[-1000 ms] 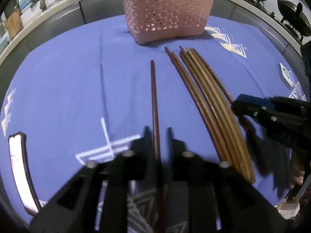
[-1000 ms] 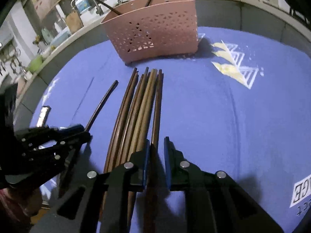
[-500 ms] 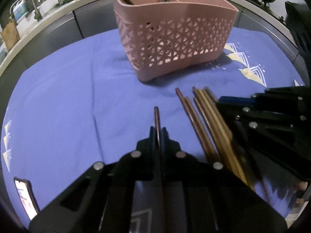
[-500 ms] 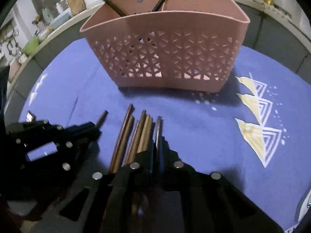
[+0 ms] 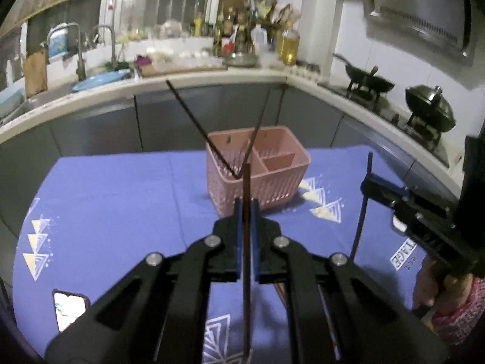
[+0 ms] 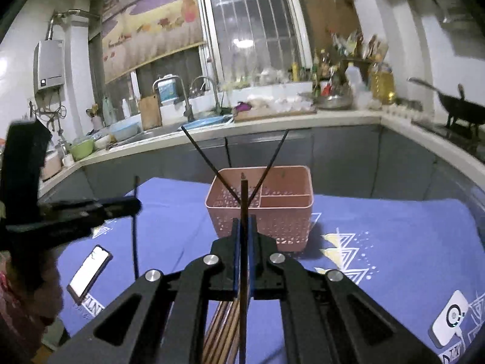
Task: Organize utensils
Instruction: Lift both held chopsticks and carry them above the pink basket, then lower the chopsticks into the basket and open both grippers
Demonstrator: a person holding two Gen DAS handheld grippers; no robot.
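A pink perforated basket (image 5: 274, 182) (image 6: 282, 224) stands on the blue cloth with two dark chopsticks (image 5: 194, 121) leaning in its left compartment. My left gripper (image 5: 246, 209) is shut on a dark chopstick (image 5: 247, 273), held upright above the cloth, short of the basket. My right gripper (image 6: 243, 227) is shut on another dark chopstick (image 6: 243, 200), also raised. Each gripper shows in the other's view: the right one (image 5: 371, 182) on the right, the left one (image 6: 133, 204) on the left. Several chopsticks (image 6: 224, 327) lie on the cloth below my right gripper.
A phone (image 6: 89, 270) (image 5: 69, 309) lies on the cloth at the left. A white device (image 6: 450, 318) lies at the right. Behind the table runs a kitchen counter with a sink (image 6: 169, 127), bottles and woks (image 5: 430, 109) on a stove.
Both grippers have lifted off the cloth, each with a chopstick pinched in it, and tilted up. The view went from the cloth to the whole kitchen.
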